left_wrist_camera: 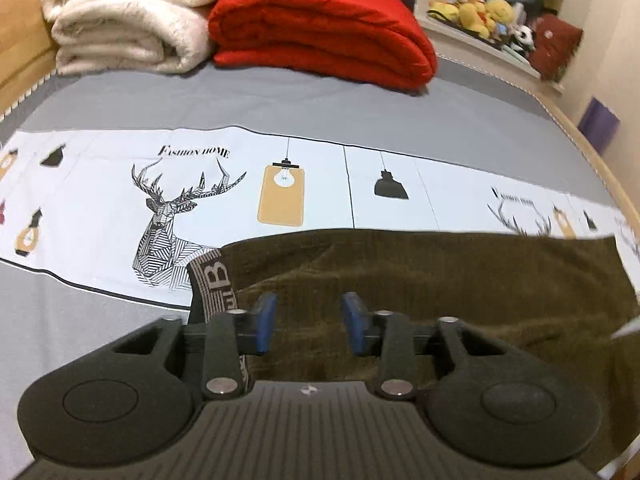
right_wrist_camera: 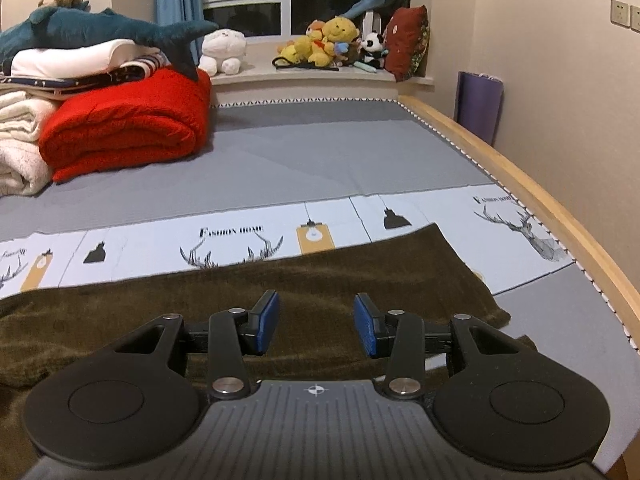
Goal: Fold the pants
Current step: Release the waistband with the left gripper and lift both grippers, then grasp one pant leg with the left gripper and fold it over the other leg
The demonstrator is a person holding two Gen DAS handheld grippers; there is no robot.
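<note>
Pants (left_wrist_camera: 420, 276) on bed (left_wrist_camera: 320, 112) (near edge hidden), jaws apart

Grey bed (right_wrist_camera: 328, 152) bearing olive pants (right_wrist_camera: 280, 280), red blanket (right_wrist_camera: 128, 124) (folded), white blanket (left_wrist_camera: 124, 20).

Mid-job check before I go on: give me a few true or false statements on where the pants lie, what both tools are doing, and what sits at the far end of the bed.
1. The left tool is open and holds nothing. True.
2. The right tool is shut on the pants. False: it is open, above the fabric.
3. The pants lie spread on the bed sheet. True.
4. The waistband is at the right tool's end. False: it is beside the left tool.
5. A folded red blanket lies beyond the pants. True.
</note>
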